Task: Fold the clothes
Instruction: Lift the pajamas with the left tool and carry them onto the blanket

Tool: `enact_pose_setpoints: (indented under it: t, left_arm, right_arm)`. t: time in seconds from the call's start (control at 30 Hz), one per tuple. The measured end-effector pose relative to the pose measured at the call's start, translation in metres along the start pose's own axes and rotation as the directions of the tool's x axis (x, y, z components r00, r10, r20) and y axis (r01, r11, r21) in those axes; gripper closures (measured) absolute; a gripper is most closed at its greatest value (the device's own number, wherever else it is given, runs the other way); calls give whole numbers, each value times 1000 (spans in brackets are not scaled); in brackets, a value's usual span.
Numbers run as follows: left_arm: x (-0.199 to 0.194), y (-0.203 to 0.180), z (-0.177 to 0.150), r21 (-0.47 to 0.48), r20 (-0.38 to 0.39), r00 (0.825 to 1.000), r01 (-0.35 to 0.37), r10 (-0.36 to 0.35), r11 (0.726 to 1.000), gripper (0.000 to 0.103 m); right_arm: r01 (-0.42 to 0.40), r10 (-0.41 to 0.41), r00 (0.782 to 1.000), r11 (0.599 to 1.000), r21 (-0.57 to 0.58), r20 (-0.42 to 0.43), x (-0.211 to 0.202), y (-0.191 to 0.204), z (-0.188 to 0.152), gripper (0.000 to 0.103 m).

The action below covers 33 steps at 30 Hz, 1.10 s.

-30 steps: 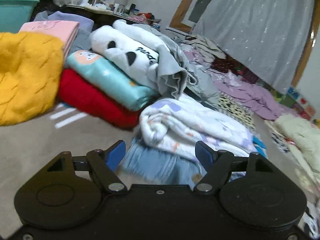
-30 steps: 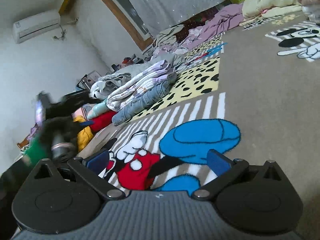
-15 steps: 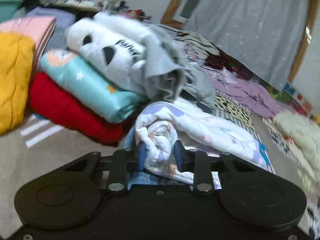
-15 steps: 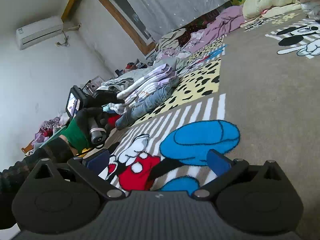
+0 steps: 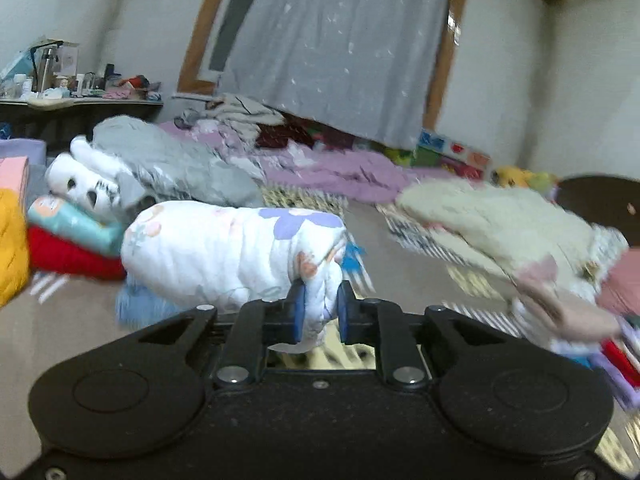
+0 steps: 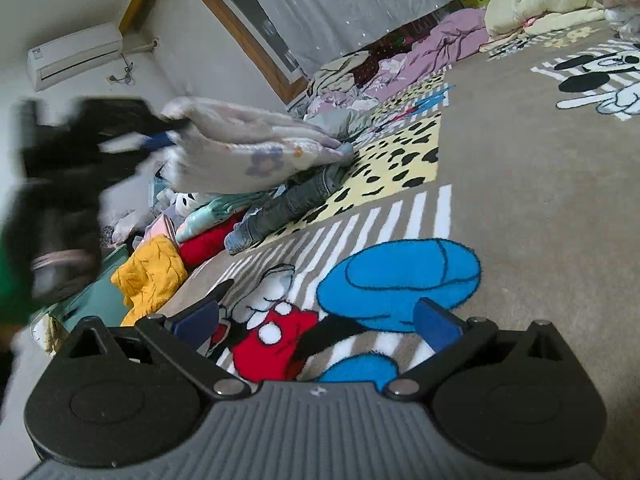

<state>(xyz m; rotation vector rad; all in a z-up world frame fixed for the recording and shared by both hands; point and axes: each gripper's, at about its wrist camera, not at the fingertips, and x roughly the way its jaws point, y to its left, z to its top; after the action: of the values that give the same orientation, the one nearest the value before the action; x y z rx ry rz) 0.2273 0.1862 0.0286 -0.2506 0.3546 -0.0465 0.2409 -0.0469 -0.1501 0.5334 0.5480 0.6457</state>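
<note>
Since the earlier frame, the left tool (image 5: 319, 312) has gone from wide open above the pile to pinching the white floral garment (image 5: 224, 256), its jaws having just been closing on a bunched fold of the cloth, which now sits squeezed between the blue pads (image 5: 298, 314). That garment has come up off the folded jeans (image 6: 288, 204) and hangs stretched from the tool; in the right wrist view it is raised above the clothes pile, one end apparently still trailing down onto the jeans. Behind it the red (image 5: 68, 258), mint (image 5: 72, 220) and yellow (image 5: 12, 248) folded items and the white panda plush (image 5: 86, 184) lie stacked on the carpet (image 6: 540, 220). The right tool (image 6: 316, 322) stands wide open with nothing between its fingers, low over the cartoon mouse print (image 6: 280, 340) of the carpet, well apart from the pile. A cream blanket (image 5: 500, 224) lies heaped at the right of the left wrist view.
</note>
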Motion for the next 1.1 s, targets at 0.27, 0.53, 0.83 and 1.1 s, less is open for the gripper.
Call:
enact_pose_setpoints:
  t: [0.27,0.53,0.83,1.1]
  left_arm:
    - [-74,-22,-107,34,-279,960,4,5,999,49]
    - [-39,-42,-75,189,-242,955,-124,169,974,34]
    - [26,-60,-122,558,-309,851,-200,425,805,49]
    - [13,-41,-90,41,-359,875,-332,324,942,84]
  right_arm:
    - [29,-20,993,997,78,-114,-39,-1,15,0]
    - [71,-65,988,997,39,-138,-145,-35,23,0]
    - [38,-31,997,994,99,-72,-201,-86,55,0]
    - [42,-35,999,975,217,-36,-191,-147,61,0]
